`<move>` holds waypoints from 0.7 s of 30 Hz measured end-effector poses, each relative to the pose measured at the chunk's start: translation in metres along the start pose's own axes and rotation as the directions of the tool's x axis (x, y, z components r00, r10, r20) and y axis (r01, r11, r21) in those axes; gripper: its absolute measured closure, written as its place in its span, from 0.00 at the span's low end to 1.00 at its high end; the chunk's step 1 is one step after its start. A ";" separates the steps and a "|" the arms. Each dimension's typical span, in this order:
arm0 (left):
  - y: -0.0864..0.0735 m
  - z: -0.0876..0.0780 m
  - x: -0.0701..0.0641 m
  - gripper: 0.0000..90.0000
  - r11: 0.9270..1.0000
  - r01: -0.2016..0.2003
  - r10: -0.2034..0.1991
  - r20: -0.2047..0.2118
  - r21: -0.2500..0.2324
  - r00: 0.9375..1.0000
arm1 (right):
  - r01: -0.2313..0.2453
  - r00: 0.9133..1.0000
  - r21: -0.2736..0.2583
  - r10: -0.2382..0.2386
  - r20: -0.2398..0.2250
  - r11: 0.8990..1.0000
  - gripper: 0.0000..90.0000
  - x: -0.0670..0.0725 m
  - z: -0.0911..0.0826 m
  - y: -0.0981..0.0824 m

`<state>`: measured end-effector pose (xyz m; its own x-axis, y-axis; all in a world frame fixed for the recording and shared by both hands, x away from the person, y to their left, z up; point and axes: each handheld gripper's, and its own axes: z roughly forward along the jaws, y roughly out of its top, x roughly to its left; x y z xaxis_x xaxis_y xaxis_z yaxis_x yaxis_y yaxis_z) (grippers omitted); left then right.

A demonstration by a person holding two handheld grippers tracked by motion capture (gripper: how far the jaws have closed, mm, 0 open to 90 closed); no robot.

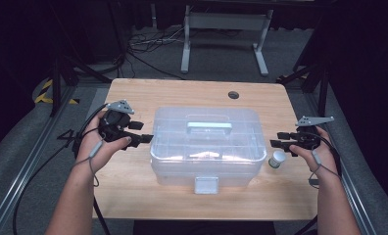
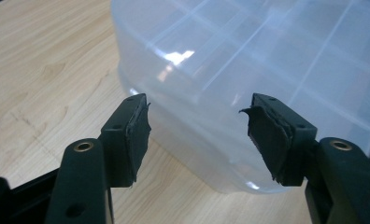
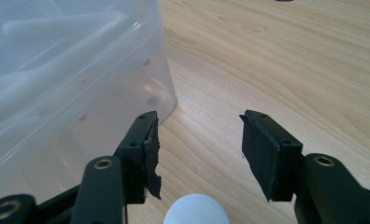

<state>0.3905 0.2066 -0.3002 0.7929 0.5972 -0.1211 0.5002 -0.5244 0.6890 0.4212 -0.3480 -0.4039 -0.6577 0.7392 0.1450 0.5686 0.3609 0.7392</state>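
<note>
The clear storage box (image 1: 205, 147) rests at the centre of the wooden counter (image 1: 133, 93); its long axis runs from 9 o'clock to 3 o'clock in the high view; its lid is on, with the pale handle (image 1: 209, 128) lying along the same axis and the front latch (image 1: 206, 185) facing 6 o'clock, toward the person. The small white jar (image 1: 277, 159) stands upright on the counter just beside the box's corner at about 4 o'clock. The left tongs (image 1: 144, 139) are held at the 9 o'clock end of the box, pointing toward 3 o'clock; the jaws stand apart with nothing between them. The right tongs (image 1: 276, 139) are held at the 3 o'clock end, pointing toward 9 o'clock; the jaws likewise stand apart and grip nothing. The left gripper view shows the ribbed lid and rounded corner of the box (image 2: 248, 70) beyond the left tongs (image 2: 197, 128), with a gap to the pads; the right gripper view shows the box wall (image 3: 71, 93) at 10 o'clock, bare counter (image 3: 290, 56) ahead of the right tongs (image 3: 199, 149), and the jar's white cap (image 3: 195, 210) at 6 o'clock, below the open jaws. A round grommet hole (image 1: 233, 94) lies in the counter at 12 o'clock.
</note>
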 end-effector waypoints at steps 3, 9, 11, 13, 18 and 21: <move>0.012 0.000 -0.007 0.43 1.000 -0.019 0.020 0.027 -0.014 0.999 | 0.002 1.000 0.002 -0.002 0.000 1.000 0.52 0.001 0.001 -0.001; 0.032 0.011 -0.018 0.40 0.999 -0.052 0.053 0.074 -0.014 0.996 | -0.008 1.000 0.008 0.008 0.003 1.000 0.51 0.001 0.001 -0.004; 0.038 0.016 -0.020 0.40 0.998 -0.059 0.060 0.089 -0.013 0.994 | -0.008 1.000 0.005 0.008 0.003 1.000 0.51 0.001 0.001 -0.004; 0.042 0.021 -0.022 0.39 0.998 -0.065 0.065 0.102 -0.012 0.993 | -0.011 1.000 0.005 0.011 0.004 1.000 0.51 0.001 0.001 -0.004; 0.056 0.036 -0.031 0.35 0.997 -0.071 0.074 0.155 -0.024 0.985 | -0.014 1.000 0.007 0.014 0.003 1.000 0.51 0.000 0.002 -0.004; 0.063 0.045 -0.033 0.32 0.997 -0.068 0.071 0.179 -0.022 0.981 | -0.012 1.000 0.005 0.012 0.001 1.000 0.51 0.000 0.002 -0.005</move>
<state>0.4108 0.1266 -0.2852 0.8756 0.4407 -0.1978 0.4376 -0.5501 0.7112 0.4194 -0.3490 -0.4084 -0.6501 0.7442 0.1535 0.5792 0.3545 0.7341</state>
